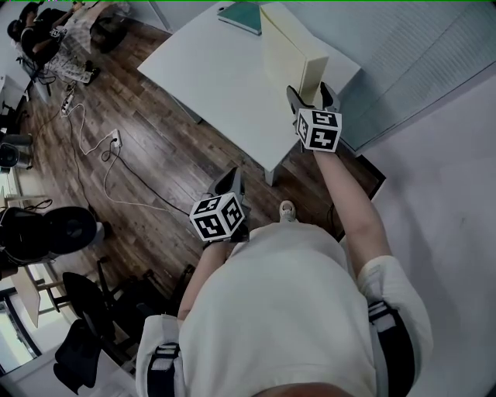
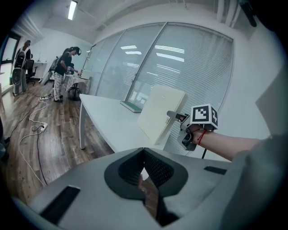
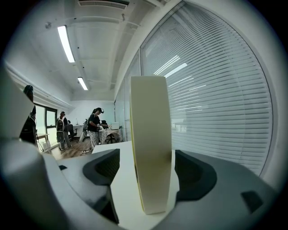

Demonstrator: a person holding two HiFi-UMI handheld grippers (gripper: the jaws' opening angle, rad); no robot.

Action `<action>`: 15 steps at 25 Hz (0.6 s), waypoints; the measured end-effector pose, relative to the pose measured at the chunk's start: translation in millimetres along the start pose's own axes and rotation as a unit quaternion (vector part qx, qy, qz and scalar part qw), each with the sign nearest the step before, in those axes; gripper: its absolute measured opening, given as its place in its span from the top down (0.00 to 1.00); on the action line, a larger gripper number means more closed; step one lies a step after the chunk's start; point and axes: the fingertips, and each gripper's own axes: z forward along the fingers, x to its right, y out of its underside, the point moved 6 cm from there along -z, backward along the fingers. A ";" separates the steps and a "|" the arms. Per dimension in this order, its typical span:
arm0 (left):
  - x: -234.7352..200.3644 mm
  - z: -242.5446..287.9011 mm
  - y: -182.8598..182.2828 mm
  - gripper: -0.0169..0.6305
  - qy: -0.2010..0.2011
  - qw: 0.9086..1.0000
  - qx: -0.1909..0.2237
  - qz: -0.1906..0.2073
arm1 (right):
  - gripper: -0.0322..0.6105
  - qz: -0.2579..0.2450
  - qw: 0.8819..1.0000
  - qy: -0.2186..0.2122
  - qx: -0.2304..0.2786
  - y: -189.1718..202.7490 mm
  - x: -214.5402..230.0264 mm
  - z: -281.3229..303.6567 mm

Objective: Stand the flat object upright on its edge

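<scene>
Standing upright on its narrow edge near the corner of the white tabletop (image 1: 225, 70), the cream flat object (image 1: 288, 58) shows one broad face towards the open floor and the other towards the window blinds (image 3: 216, 99). The right gripper (image 1: 310, 94) reaches in low at the object's near end, its jaws apart with one on each side of the object. In the right gripper view a strip of white tabletop shows between each dark pad and the cream sides, so neither pad presses on it and the object rests on its own lower edge. The left gripper (image 1: 230, 182) hangs well apart from the tabletop, over the dark wooden floor (image 1: 139, 147) in front of the person's body and angled downward. In its own view the jaws meet at their tips with nothing between them, and only a sliver of floor shows behind them. From that view the object stands out against the blinds, with the right gripper's marker cube just beside it. A teal book (image 1: 242, 15) lies flat at the far edge of the tabletop, well apart from the object. White cables (image 1: 116, 167) trail across the floor to the left, and several people (image 2: 63, 74) stand around a desk at the far end of the room.
</scene>
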 end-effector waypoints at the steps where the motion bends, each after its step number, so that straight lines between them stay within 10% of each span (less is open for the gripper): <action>1: 0.5 -1.4 0.9 0.94 0.002 1.000 -0.001 0.001 | 0.37 0.001 1.000 0.000 0.001 0.2 -1.0 -3.4; 15: 2.8 -20.8 12.8 0.94 0.025 1.000 -0.008 0.015 | 0.37 0.019 1.000 0.001 -0.004 6.2 -14.2 -51.7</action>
